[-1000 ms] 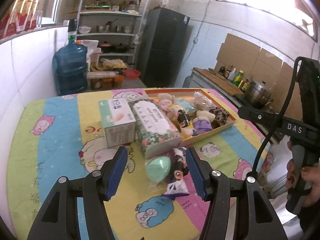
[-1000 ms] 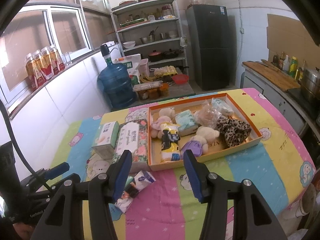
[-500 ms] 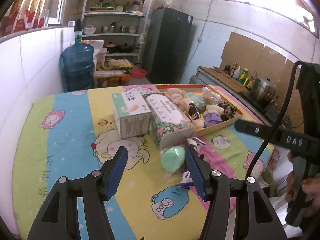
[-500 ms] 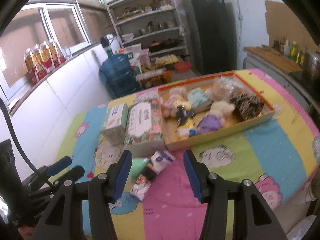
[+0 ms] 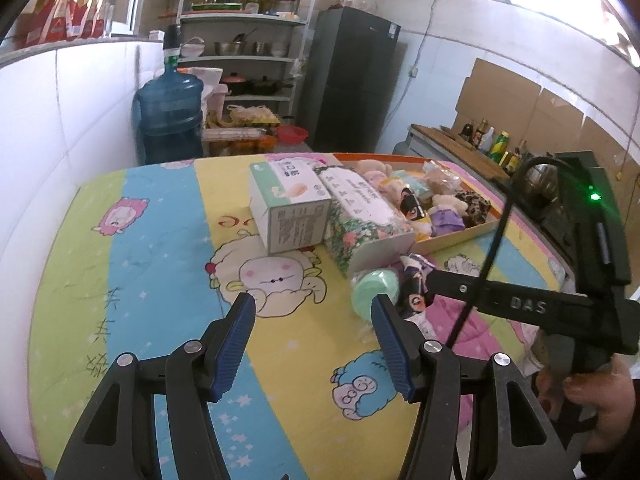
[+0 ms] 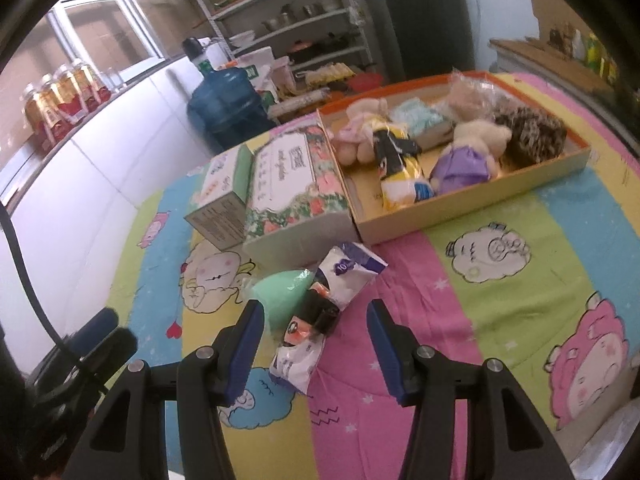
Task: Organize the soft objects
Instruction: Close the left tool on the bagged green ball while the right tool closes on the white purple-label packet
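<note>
Two packets (image 6: 320, 316), two boxes (image 6: 256, 188)

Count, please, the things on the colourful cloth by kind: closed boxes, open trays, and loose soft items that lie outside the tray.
Closed boxes: 2, the white-green box and the floral tissue box.
Open trays: 1, the orange-rimmed tray.
Loose soft items outside the tray: 2, the green sponge and the wrapped packet.
Total: 5.

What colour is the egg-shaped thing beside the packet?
Mint green, clearest in the right wrist view.
</note>
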Demonstrator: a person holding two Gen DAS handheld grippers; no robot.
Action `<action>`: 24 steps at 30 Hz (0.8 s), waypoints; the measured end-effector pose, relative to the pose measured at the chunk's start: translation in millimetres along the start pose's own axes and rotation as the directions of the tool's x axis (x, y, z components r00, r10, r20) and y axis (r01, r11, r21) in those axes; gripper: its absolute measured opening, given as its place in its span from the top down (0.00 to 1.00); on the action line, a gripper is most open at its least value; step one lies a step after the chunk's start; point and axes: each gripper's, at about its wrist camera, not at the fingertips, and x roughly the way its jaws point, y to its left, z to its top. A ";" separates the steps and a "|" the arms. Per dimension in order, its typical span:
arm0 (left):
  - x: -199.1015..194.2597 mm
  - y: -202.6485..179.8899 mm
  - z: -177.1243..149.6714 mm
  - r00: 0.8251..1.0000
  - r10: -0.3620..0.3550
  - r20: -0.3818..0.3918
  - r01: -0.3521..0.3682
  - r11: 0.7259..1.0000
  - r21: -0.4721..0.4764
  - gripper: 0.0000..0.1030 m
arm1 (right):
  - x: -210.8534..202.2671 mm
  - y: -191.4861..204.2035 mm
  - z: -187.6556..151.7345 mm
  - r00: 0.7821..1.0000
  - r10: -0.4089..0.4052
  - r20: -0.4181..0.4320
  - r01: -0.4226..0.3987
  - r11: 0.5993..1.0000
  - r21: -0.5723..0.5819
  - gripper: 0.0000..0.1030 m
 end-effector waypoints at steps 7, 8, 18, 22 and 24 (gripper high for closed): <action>1.9 12.1 -6.5 1.000 0.015 -0.019 -0.015 1.000 -0.010 0.40 | 22.6 -2.3 -2.3 0.999 -0.025 -0.038 0.027 0.998 0.053 0.48; 1.7 13.2 -7.5 1.000 0.017 -0.021 -0.017 1.000 -0.012 0.40 | 25.4 -2.0 -2.3 0.999 -0.025 -0.044 0.027 0.998 0.059 0.48; 2.6 29.8 -11.2 0.999 0.038 -0.038 -0.039 0.998 -0.043 0.40 | 45.2 -0.3 -2.4 0.995 -0.039 -0.089 0.047 0.995 0.087 0.59; 5.6 30.2 -10.7 0.999 0.029 -0.044 -0.031 0.999 -0.043 0.40 | 47.5 -0.3 -3.6 0.994 -0.010 -0.105 0.020 0.996 0.090 0.65; 9.3 28.3 -8.7 0.999 0.010 -0.045 -0.011 0.999 -0.037 0.40 | 43.4 -2.0 -4.4 0.994 -0.005 -0.108 0.015 0.996 0.088 0.65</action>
